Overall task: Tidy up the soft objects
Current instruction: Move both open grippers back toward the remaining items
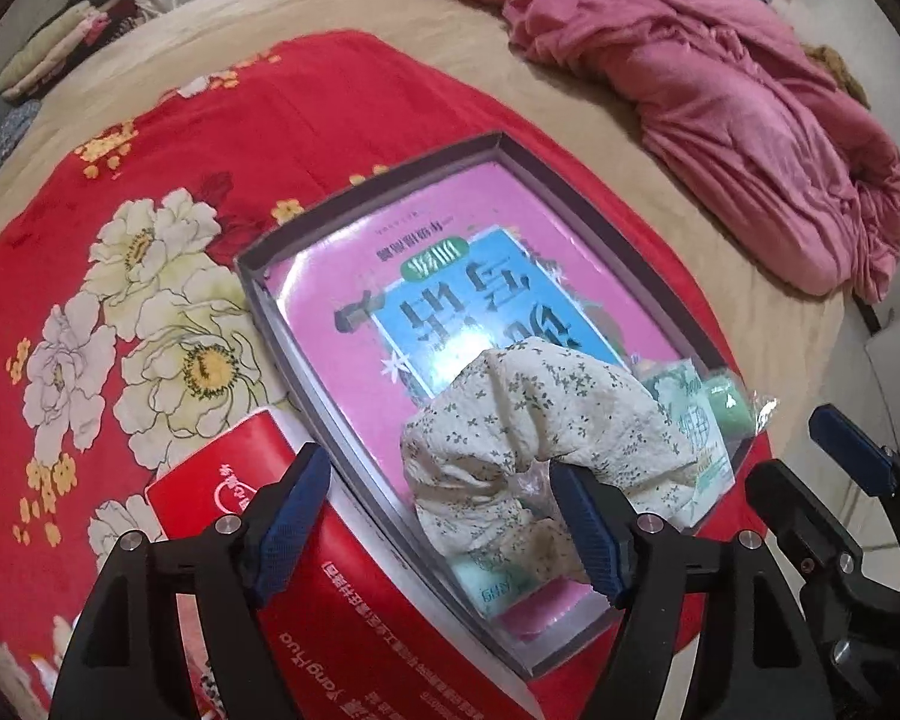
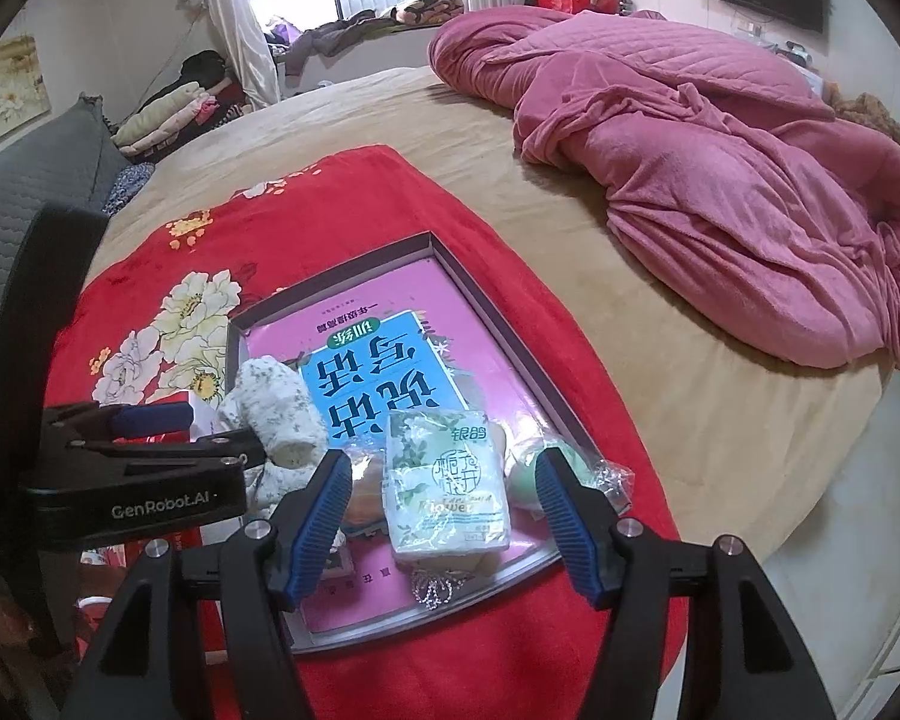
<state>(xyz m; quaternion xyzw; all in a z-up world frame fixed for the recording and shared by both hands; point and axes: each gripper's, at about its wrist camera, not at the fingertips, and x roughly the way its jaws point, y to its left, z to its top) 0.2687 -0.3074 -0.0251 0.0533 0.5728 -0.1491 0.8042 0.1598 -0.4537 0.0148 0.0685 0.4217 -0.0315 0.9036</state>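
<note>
Lying in one shallow box (image 2: 510,354) on the bed: one floral cloth (image 1: 510,438) at 6 o'clock, one tissue pack (image 2: 444,480) | left gripper (image 1: 444,516) jaws wide, empty | right gripper (image 2: 444,516) jaws wide, empty

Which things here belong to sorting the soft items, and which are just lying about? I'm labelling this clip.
Job:
floral cloth
tissue pack
green soft item in clear wrap
shallow box
left gripper and right gripper, both open

Lying about:
pink quilt
red floral blanket
red carton
folded clothes
</note>
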